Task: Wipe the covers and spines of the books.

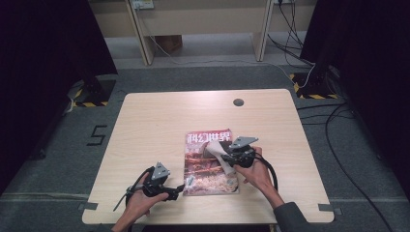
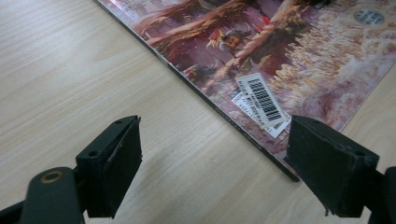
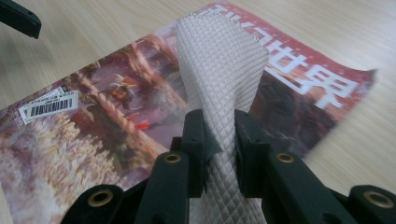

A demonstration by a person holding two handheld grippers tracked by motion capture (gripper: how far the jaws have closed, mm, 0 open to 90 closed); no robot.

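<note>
"科幻世界" on the magazine; "5" on the floor

The cloth was pale beige, quilted all over in a fine diamond grid. The magazine wore a red title band with large white characters; below it the cover ran to rust-brown and dark maroon — with cream, coral-like speckling toward one end. Its barcode label was white with black bars. The table showed light wood grain — the gripper pads were matt black.
</note>
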